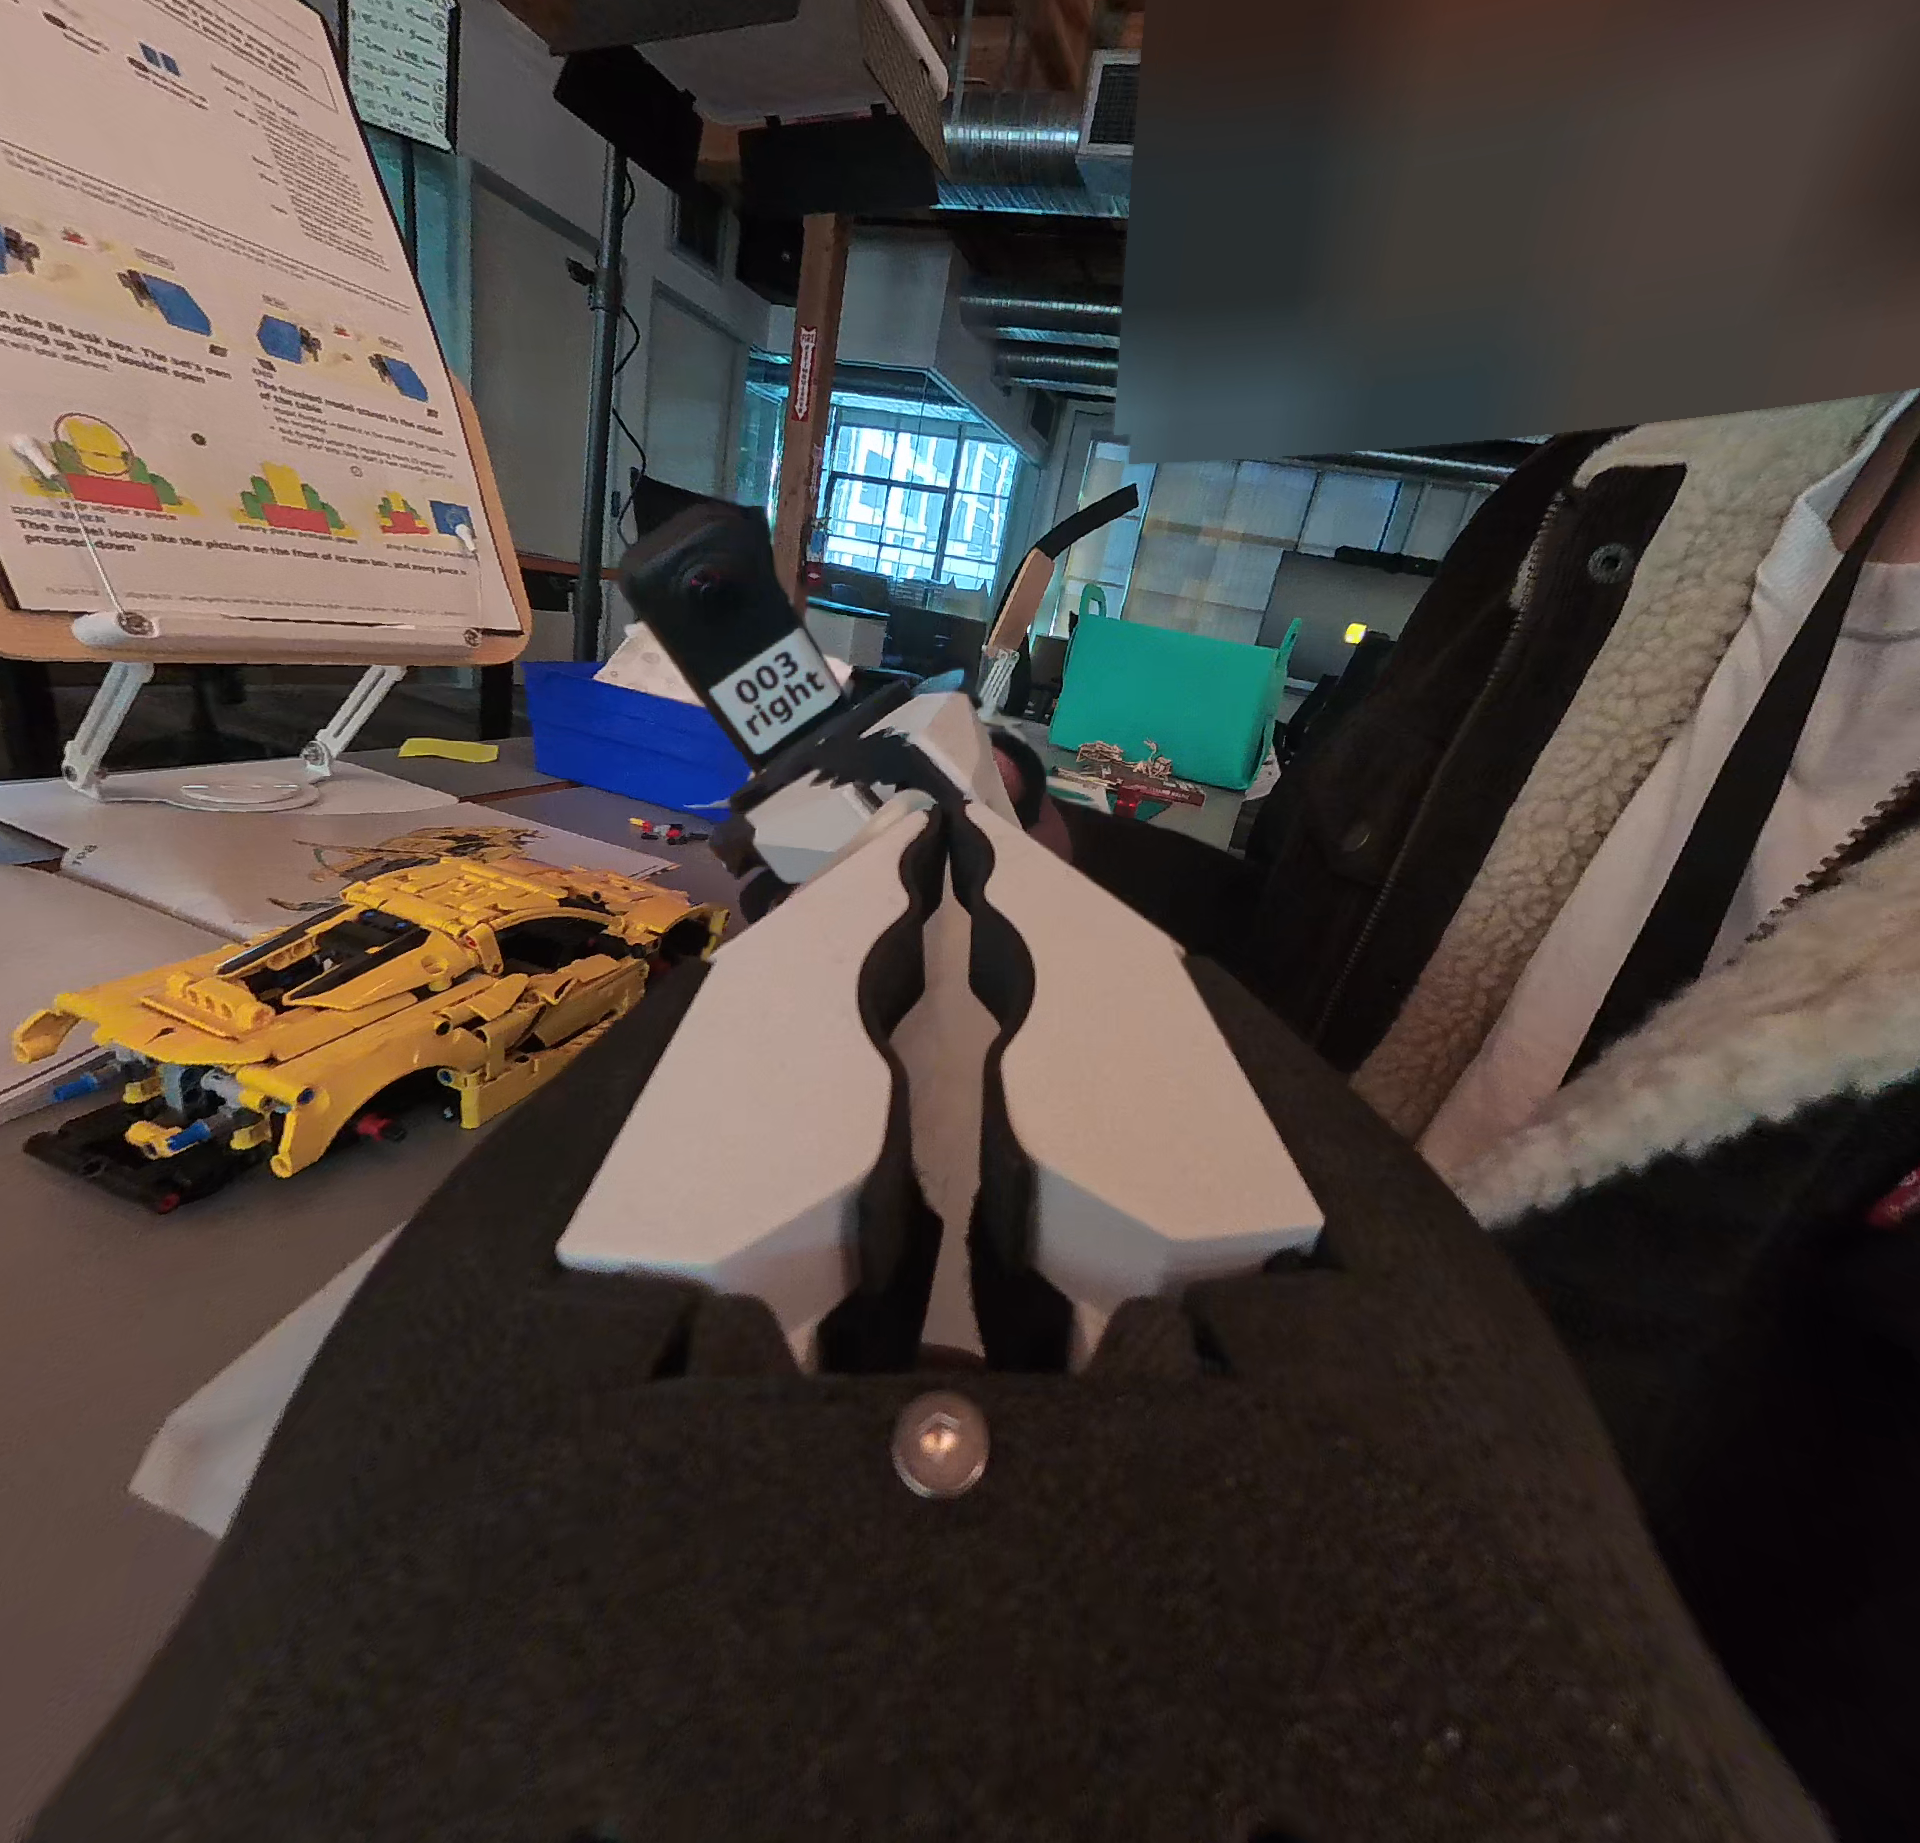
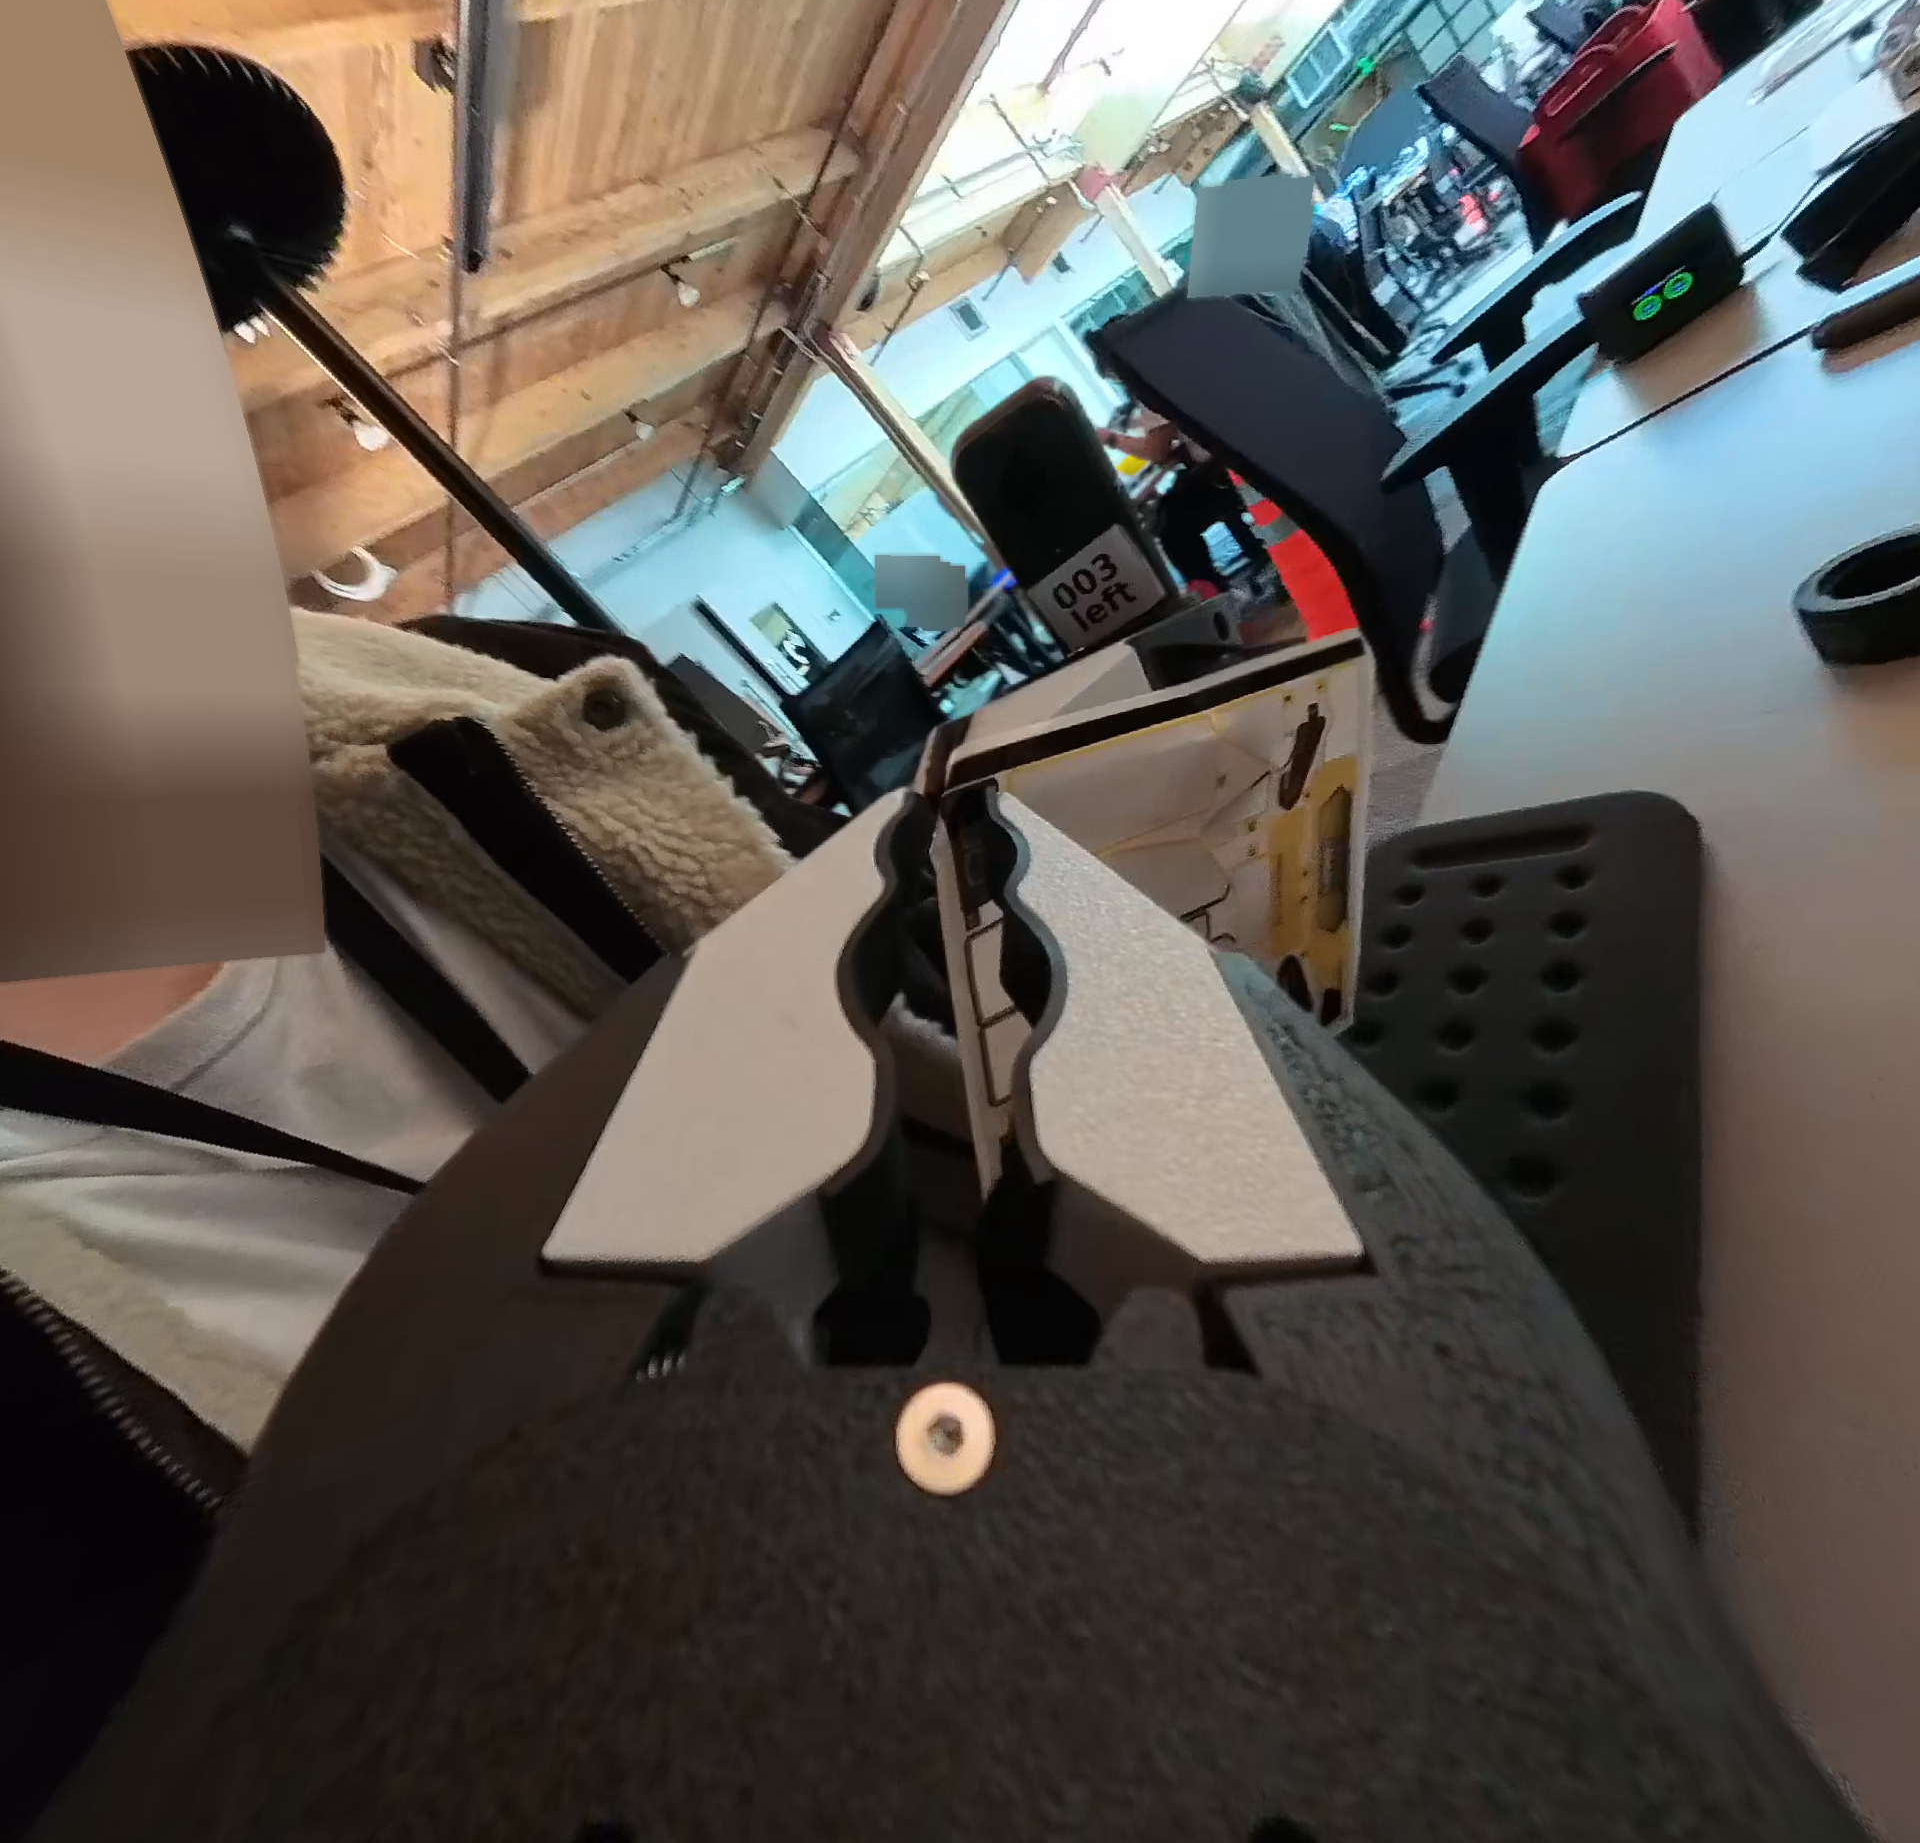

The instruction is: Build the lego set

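Both grippers are up off the table with a white instruction sheet pinched between them: the left gripper (image 1: 948, 858) is clenched on one edge of the sheet (image 1: 951, 1149), the right gripper (image 2: 935, 822) clamped on the printed page (image 2: 1174, 806). Best bet, I'd say, is to keep the paper taut and flat so it doesn't tear or crease. Over on the near left, the yellow lego car (image 1: 343, 1004) sits on the table (image 1: 104, 1378), well apart from both grippers.
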### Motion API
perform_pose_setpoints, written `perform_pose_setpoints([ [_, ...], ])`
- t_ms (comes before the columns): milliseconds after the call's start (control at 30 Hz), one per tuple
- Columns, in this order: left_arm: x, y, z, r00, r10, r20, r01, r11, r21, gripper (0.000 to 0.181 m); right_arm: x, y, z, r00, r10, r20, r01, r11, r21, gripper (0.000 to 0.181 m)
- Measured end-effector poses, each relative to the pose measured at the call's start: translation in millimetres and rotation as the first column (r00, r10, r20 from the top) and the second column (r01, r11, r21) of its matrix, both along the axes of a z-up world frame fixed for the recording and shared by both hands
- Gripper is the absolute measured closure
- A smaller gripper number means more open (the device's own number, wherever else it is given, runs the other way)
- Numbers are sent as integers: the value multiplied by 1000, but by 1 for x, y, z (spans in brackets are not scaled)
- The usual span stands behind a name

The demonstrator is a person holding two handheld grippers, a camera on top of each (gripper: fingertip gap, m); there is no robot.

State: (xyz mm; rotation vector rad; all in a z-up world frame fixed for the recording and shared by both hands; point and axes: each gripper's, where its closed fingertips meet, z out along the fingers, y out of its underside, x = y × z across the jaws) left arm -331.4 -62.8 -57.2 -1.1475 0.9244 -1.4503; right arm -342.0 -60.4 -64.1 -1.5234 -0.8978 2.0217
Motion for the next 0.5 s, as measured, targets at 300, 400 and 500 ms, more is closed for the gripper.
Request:
perform_pose_setpoints([
  [300, 2, -5, 1, 1000, 13, -28, -11, 998, 59, 181, 2, -5, 1, 991, 100, -92, -112, 985, -135, 174],
  [400, 2, -5, -1, 999, 23, -45, -19, 997, 70, 181, 2, -4, 0, 990, 106, -92, -119, 983, -142, 175],
  [500, 2, -5, -2, 998, 29, -55, -25, 997, 75, 181, 2, -4, -1, 990, 107, -88, -118, 983, -143, 175],
])
